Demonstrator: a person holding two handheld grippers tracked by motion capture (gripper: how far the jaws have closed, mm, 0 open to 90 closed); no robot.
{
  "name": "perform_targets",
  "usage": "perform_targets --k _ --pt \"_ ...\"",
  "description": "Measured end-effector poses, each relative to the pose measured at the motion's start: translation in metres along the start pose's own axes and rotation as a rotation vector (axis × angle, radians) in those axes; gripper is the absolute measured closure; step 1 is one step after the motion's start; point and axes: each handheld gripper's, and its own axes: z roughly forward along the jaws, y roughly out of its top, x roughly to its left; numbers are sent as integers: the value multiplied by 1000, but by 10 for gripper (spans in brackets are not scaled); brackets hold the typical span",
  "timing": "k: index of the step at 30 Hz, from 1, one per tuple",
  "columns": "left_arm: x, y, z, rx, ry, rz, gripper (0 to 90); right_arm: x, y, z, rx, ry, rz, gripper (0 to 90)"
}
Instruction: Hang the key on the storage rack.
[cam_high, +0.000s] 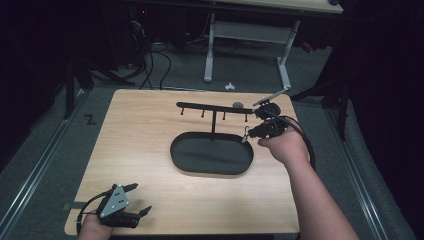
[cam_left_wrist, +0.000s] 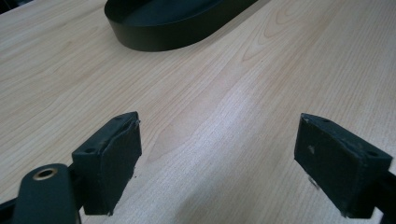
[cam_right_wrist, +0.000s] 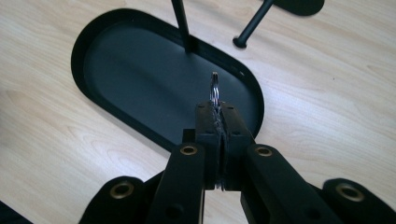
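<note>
A black stand with an oval tray base (cam_high: 190, 162) and a T-shaped bar of hooks (cam_high: 212, 107) sits mid-table. My right gripper (cam_high: 246, 134) hovers over the tray's right end, shut on a small metal ring (cam_right_wrist: 214, 88) that sticks up edge-on from between its pads; the tray (cam_right_wrist: 116, 70) and the stand's post (cam_right_wrist: 182, 25) lie just beyond it. At the table's near left corner my left gripper (cam_high: 140, 199) rests low and open, nothing between its pads (cam_left_wrist: 114, 154), with the tray's rim (cam_left_wrist: 154, 39) farther ahead.
A small dark round object (cam_high: 238, 105) lies behind the bar's right end. The light wooden table (cam_high: 145, 135) has bare room left of the stand. Beyond the table are a white desk frame (cam_high: 247, 45), cables on the floor and floor rails.
</note>
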Motion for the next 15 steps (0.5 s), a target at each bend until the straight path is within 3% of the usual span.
perform_targets --k 15 --pt "1 1 1 -6 -3 5 153 -5 18 6 -5 5 25 885"
